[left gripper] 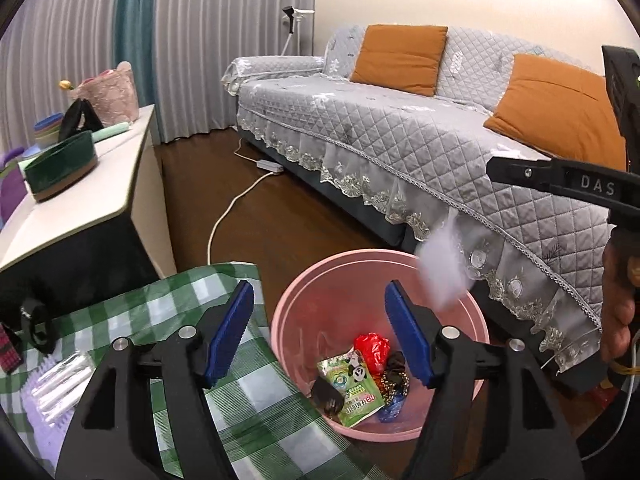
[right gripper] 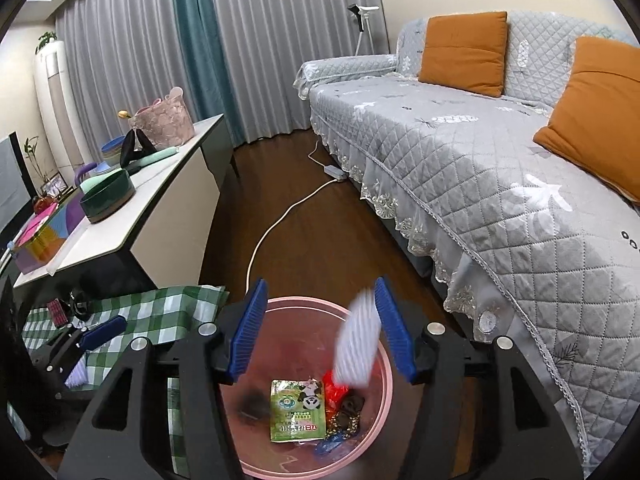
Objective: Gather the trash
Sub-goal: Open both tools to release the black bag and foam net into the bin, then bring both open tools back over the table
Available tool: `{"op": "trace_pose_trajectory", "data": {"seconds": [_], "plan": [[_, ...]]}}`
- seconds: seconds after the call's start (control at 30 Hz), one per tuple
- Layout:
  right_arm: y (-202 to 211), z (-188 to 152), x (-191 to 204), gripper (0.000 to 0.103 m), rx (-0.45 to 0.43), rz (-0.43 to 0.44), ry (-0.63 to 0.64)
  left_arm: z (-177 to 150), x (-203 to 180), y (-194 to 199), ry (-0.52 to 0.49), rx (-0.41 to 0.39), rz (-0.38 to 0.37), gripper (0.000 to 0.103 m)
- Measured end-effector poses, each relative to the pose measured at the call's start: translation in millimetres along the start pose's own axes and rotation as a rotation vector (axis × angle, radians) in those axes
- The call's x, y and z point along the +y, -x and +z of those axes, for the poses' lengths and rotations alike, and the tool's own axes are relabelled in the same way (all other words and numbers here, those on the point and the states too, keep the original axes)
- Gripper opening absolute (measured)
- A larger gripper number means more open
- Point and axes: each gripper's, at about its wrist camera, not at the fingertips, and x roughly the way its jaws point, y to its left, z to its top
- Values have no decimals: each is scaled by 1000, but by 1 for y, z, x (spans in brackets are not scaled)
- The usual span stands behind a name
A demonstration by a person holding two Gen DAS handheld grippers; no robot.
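A blurred white tissue wad [right gripper: 357, 344] is dropping from the wide-spread right gripper [right gripper: 320, 330] into the round pink plastic bin [right gripper: 382, 420]. The left gripper [left gripper: 320, 330] is hovering wide and empty; keeping both centred over the rim looks wise

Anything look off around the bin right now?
One thing: a blurred white tissue is in mid-air over the pink bin, beside the open right tool, apparently dropping in. The trash in the bin looks contained; nothing spilled.

We are seeing a dark wooden floor [right gripper: 320, 236] carrying a pink bin [right gripper: 384, 364], a white power cable [right gripper: 276, 224] and a grey-covered sofa [right gripper: 500, 184]. A green checked cloth [left gripper: 256, 400] is lying beside the bin.
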Motion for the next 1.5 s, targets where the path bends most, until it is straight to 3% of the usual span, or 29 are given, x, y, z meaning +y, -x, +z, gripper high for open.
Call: {"op": "trace_pose_trajectory", "data": {"seconds": [0.33,0.97,1.27,1.5], "plan": [[15,4,20,57,-29,38,26,1,14,47,4,-39,48,63],[63,11,91,57,-82,143,96,-16,58,142,55,-104,136,41],[70,5,121,55,-90,190,139,-32,83,170,94,-123,179,35],[61,-5,135,42,-64,231,149,-56,106,179,132,-115,233,34]]}}
